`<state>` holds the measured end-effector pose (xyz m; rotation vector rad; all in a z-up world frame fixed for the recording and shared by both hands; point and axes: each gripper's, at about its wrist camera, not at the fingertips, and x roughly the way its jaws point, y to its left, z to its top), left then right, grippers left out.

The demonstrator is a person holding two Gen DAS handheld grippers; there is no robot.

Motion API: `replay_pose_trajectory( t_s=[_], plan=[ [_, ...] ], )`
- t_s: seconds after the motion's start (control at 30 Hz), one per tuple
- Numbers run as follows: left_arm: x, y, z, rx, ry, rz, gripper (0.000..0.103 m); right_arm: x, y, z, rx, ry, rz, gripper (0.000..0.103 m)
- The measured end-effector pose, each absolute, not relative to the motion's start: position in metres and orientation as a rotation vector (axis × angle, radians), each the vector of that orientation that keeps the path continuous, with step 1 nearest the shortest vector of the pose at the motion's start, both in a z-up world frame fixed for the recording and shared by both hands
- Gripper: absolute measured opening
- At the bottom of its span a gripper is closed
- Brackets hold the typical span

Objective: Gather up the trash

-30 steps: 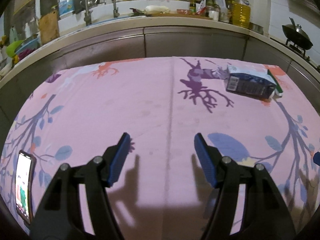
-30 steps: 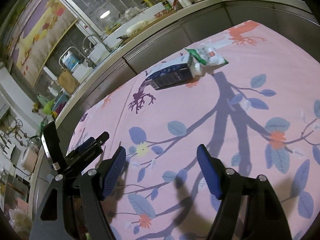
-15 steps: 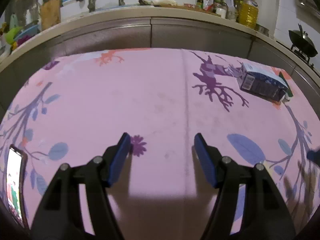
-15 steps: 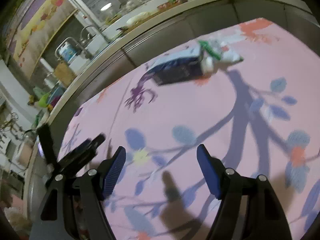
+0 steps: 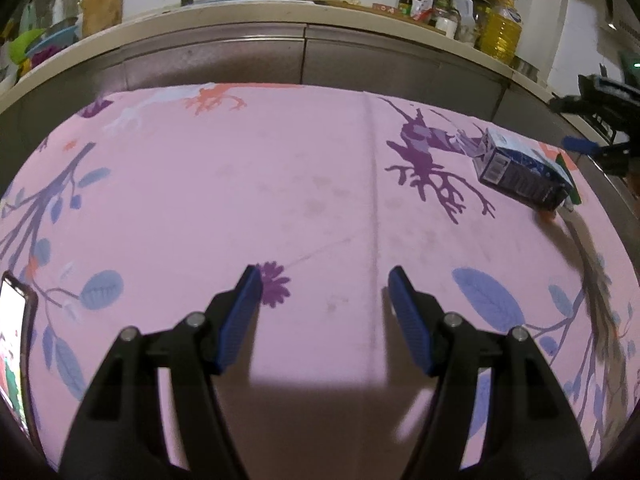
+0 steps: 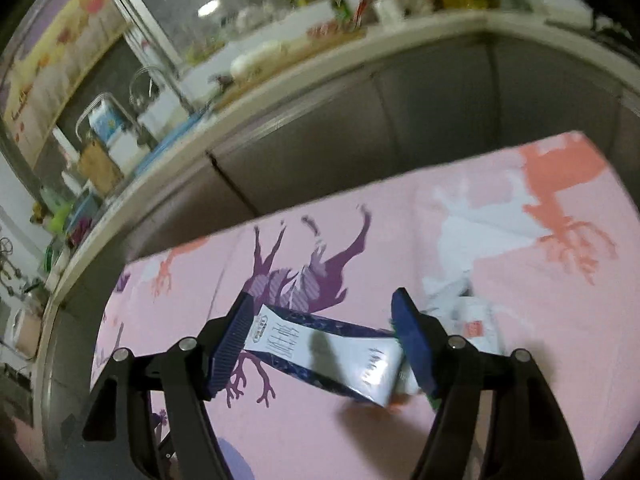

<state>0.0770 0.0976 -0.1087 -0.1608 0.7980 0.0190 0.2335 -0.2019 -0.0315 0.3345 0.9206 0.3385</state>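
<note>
Right gripper (image 6: pixel 324 344) spread wide, straddling the carton (image 6: pixel 332 360) — left gripper (image 5: pixel 325 312) hovers agape, empty.

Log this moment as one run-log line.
left gripper: open, idle | right gripper: open, straddling dark-blue-and-white lying carton | pink floral tablecloth

The left gripper (image 5: pixel 324 280) hovers over the pink floral tablecloth (image 5: pixel 304 184) with its blue-padded fingers (image 5: pixel 240 316) spread wide and nothing between them; a purple flower print sits just beside the left finger's tip. Well ahead and to the right of the fingers a dark blue carton (image 5: pixel 520 168) lies on its side, with the right gripper (image 5: pixel 596 120) just beyond it at the frame's edge. Far left of the fingers, a lit phone (image 5: pixel 14 344) lies on the cloth.
</note>
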Motion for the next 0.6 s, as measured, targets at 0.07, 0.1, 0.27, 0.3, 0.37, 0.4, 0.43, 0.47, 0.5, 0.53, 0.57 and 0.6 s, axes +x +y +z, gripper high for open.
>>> replay_pose_trajectory(
  t_s=[0.07, 0.1, 0.27, 0.3, 0.37, 0.4, 0.43, 0.47, 0.5, 0.53, 0.57, 0.6],
  plan=[
    [0.076, 0.099, -0.108, -0.171, 0.793, 0.023, 0.064, 0.239, -0.194, -0.041, 0.321, 0.982, 0.371, 0.067],
    [0.076, 0.099, -0.108, -0.172, 0.792, 0.024, 0.064, 0.239, -0.192, -0.046, 0.307, 1.005, 0.376, 0.067],
    [0.076, 0.097, -0.108, -0.161, 0.788, 0.021, 0.064, 0.202, -0.187, -0.051, 0.363, 1.021, 0.467, 0.066],
    [0.076, 0.097, -0.108, -0.162, 0.786, 0.017, 0.064, 0.193, -0.184, -0.052, 0.376, 1.031, 0.488, 0.066],
    [0.076, 0.099, -0.107, -0.171, 0.781, 0.001, 0.064, 0.172, -0.174, -0.056, 0.415, 1.050, 0.578, 0.066],
    [0.076, 0.101, -0.106, -0.182, 0.780, -0.017, 0.064, 0.157, -0.166, -0.059, 0.420, 1.062, 0.621, 0.066],
    [0.075, 0.102, -0.105, -0.195, 0.779, -0.039, 0.064, 0.143, -0.158, -0.065, 0.436, 1.096, 0.664, 0.066],
    [0.076, 0.105, -0.104, -0.214, 0.779, -0.062, 0.064, 0.131, -0.151, -0.071, 0.462, 1.122, 0.703, 0.066],
    [0.075, 0.107, -0.103, -0.232, 0.780, -0.072, 0.064, 0.122, -0.148, -0.075, 0.475, 1.130, 0.729, 0.066],
    [0.073, 0.111, -0.102, -0.269, 0.785, -0.091, 0.064, 0.113, -0.146, -0.077, 0.483, 1.130, 0.748, 0.066],
    [0.072, 0.113, -0.102, -0.300, 0.789, -0.106, 0.064, 0.103, -0.146, -0.077, 0.493, 1.117, 0.765, 0.066],
    [0.069, 0.116, -0.101, -0.344, 0.795, -0.125, 0.064, 0.095, -0.150, -0.076, 0.509, 1.092, 0.776, 0.066]
  ],
)
